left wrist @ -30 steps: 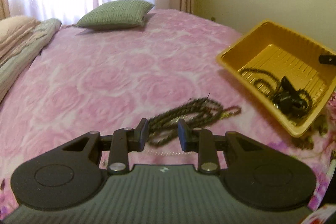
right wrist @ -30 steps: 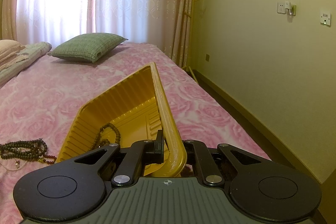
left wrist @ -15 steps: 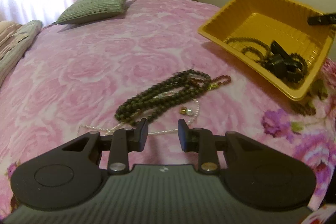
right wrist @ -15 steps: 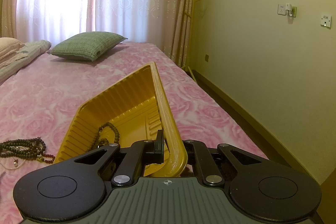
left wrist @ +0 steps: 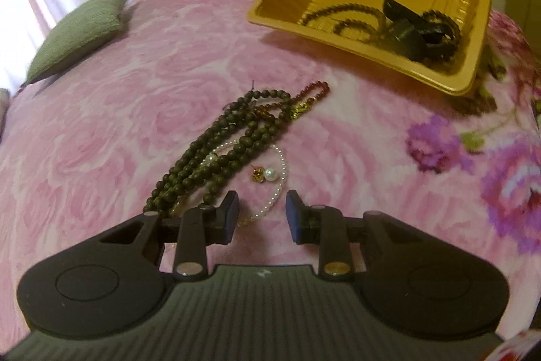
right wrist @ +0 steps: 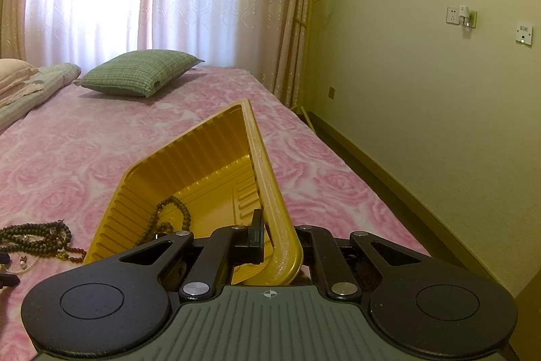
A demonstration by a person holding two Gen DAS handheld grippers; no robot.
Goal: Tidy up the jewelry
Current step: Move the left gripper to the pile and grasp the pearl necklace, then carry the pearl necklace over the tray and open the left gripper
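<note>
A pile of jewelry lies on the pink bedspread: dark green bead strands (left wrist: 219,151), a thin pearl necklace (left wrist: 280,178), a small red bead string (left wrist: 314,90) and a gold-and-pearl earring (left wrist: 263,174). My left gripper (left wrist: 262,215) hovers open just above the near end of the pile, with the pearl strand showing between its fingers but not pinched. A yellow tray (left wrist: 368,53) sits tilted at the back right, holding dark beads (left wrist: 345,19) and a black band (left wrist: 405,29). My right gripper (right wrist: 277,242) is shut on the tray's rim (right wrist: 270,192).
A green cushion (left wrist: 77,29) lies far back on the bed, folded bedding (right wrist: 30,87) at the left. The bed's right edge drops to the floor by a yellow wall (right wrist: 422,90). Curtains hang behind.
The left gripper has come down and forward over the jewelry pile and rolled, so the beads now lie right at its fingertips. The right gripper and tray have stayed put.
</note>
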